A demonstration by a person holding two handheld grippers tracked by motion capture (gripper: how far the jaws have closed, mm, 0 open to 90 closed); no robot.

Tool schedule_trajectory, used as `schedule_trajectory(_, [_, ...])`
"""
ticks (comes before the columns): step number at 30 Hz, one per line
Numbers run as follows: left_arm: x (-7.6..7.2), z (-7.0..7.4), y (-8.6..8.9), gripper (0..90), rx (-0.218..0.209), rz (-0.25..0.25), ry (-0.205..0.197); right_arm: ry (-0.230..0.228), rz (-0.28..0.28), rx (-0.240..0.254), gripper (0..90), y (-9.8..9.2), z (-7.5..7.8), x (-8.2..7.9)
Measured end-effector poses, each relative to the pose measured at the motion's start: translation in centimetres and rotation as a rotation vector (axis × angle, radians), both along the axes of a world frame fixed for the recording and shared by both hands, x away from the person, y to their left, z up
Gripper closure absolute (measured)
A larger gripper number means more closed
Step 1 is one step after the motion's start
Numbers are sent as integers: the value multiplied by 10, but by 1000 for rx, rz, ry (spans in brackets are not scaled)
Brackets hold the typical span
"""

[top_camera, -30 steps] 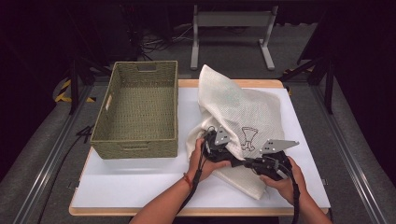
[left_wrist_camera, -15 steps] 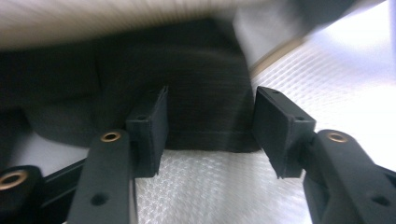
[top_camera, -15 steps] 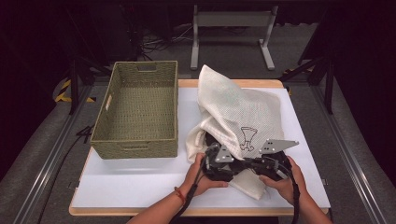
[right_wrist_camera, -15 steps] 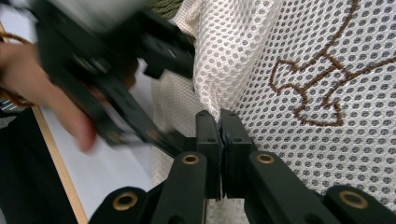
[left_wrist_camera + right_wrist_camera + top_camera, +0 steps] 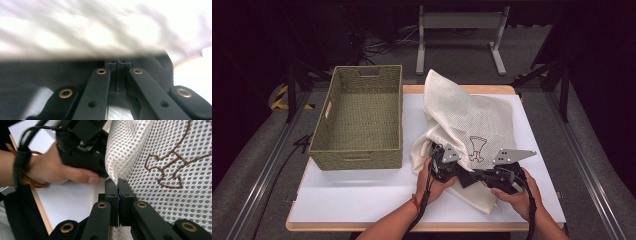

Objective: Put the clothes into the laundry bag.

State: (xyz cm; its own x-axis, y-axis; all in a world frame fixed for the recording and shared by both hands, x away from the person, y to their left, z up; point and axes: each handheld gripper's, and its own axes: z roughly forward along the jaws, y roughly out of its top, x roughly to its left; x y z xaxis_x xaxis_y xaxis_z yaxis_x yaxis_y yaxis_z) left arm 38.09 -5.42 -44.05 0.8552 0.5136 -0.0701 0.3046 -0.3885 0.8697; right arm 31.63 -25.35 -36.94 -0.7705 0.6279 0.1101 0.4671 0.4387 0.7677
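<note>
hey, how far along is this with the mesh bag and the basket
Early stage. Done: both grippers have hold of the white mesh bag; the right gripper is shut on its edge, and the left gripper has just closed beside it, fabric at its jaws. In hand: gathering the bag. Left: the woven basket has nothing in it, so probably the bag goes there.

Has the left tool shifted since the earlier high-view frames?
Yes. The left tool has come down the picture, away from the woven basket and toward the table's near edge, its jaws just closing onto the mesh bag.
</note>
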Motion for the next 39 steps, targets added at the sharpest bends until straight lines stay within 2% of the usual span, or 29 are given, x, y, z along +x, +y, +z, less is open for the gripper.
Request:
schedule_trajectory(1, [0,4,1,899,-27,-3,-28,-7,2,3,886,1,2,-1])
schedule_trajectory(4, [-3,11,2,900,-51,-2,-89,-34,15,23,886,1,9,-5])
schedule_trajectory(7, [-8,18,9,900,-108,4,-124,-83,30,60,887,3,21,-11])
schedule_trajectory(8, [-8,18,9,900,-108,4,-124,-83,30,60,887,3,21,-11])
schedule_trajectory(9, [-10,22,11,900,-120,11,-139,-104,37,58,887,5,26,-14])
schedule_trajectory(13, [-18,39,20,900,-166,43,-208,-135,71,64,887,13,36,-19])
schedule_trajectory(17, [-28,59,29,900,-221,61,-269,-151,113,92,888,19,50,-25])
schedule_trajectory(18, [-32,63,32,900,-233,73,-290,-165,125,99,888,21,59,-29])
schedule_trajectory(21, [-43,77,40,900,-271,88,-334,-172,149,112,888,22,68,-34])
schedule_trajectory(23, [-51,90,44,900,-277,80,-361,-175,169,139,888,22,76,-37])
schedule_trajectory(25, [-55,93,46,900,-246,70,-393,-204,170,127,888,22,83,-40])
schedule_trajectory(26, [-54,90,46,900,-214,53,-387,-200,173,110,887,23,82,-41])
schedule_trajectory(29, [-53,66,51,900,-114,5,-381,-164,183,60,887,27,65,-41])
schedule_trajectory(30, [-53,56,54,900,-73,-8,-366,-140,190,62,887,27,57,-39])
schedule_trajectory(32, [-51,40,61,899,-36,-23,-335,-97,198,73,887,27,42,-38])
schedule_trajectory(33, [-50,33,63,899,4,-32,-333,-85,197,71,887,27,37,-37])
schedule_trajectory(34, [-50,26,66,899,25,-40,-328,-79,198,72,887,27,34,-37])
schedule_trajectory(35, [-50,20,68,893,29,-55,-301,-75,195,73,887,27,32,-37])
schedule_trajectory(36, [-48,14,70,774,48,-71,-260,-76,190,68,887,26,31,-37])
schedule_trajectory(37, [-47,10,69,706,52,-68,-235,-78,184,68,887,26,30,-38])
schedule_trajectory(38, [-45,7,68,664,35,-76,-204,-75,187,70,887,26,28,-37])
schedule_trajectory(39, [-45,7,68,609,35,-76,-204,-75,187,70,887,26,28,-37])
